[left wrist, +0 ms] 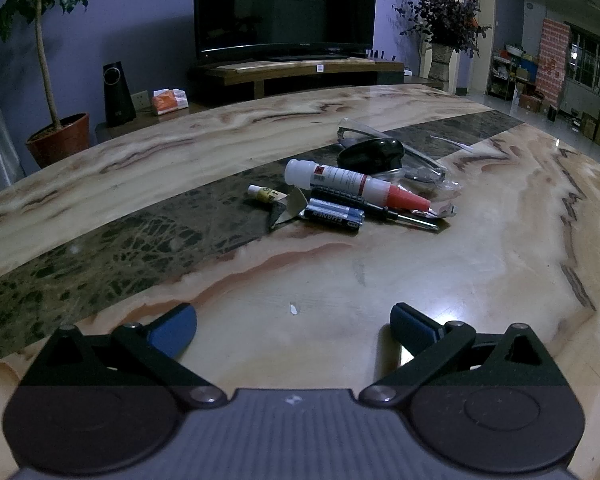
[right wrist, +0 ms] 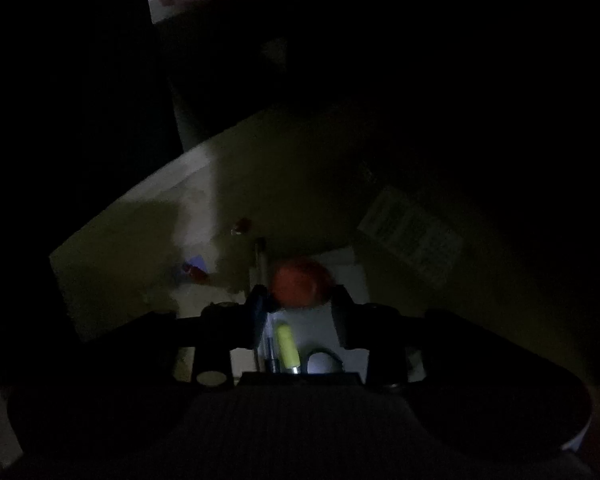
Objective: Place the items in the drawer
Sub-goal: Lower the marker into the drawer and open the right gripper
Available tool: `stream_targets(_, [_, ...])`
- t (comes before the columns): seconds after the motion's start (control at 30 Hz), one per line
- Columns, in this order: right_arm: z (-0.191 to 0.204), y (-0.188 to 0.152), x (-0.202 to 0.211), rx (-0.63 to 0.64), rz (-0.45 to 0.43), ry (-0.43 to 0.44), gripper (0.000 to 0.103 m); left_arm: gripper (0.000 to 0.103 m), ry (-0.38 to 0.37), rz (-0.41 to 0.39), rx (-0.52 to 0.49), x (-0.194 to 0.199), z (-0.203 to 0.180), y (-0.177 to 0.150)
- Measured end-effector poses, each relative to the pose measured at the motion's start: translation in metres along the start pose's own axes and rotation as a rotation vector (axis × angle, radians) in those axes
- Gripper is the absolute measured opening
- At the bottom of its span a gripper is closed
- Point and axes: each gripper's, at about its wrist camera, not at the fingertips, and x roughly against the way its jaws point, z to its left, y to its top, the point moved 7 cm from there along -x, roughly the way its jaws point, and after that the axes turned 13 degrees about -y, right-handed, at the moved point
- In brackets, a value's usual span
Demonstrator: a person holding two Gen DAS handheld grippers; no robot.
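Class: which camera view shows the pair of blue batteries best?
The left wrist view: the batteries lie well lit on the table, beside the glue bottle. The right wrist view shows none of them, only a dark drawer interior.

The left wrist view is dim but sharp, fisheye-bowed, with glare on the marble table [left wrist: 440, 280]; the right wrist view is nearly black and motion-blurred (details indistinct).
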Motion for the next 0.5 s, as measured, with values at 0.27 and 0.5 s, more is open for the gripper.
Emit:
stream_targets(0.27, [0.005, -0.009, 0.005, 0.029, 0.003, 0.002, 0.013, 0.103, 0.000, 0.000, 0.000, 0.000, 0.000, 0.000])
stream_targets(0.5, [0.005, -0.035, 0.008, 0.040, 0.050, 0.016, 0.012, 0.103, 0.000, 0.000, 0.000, 0.000, 0.000, 0.000])
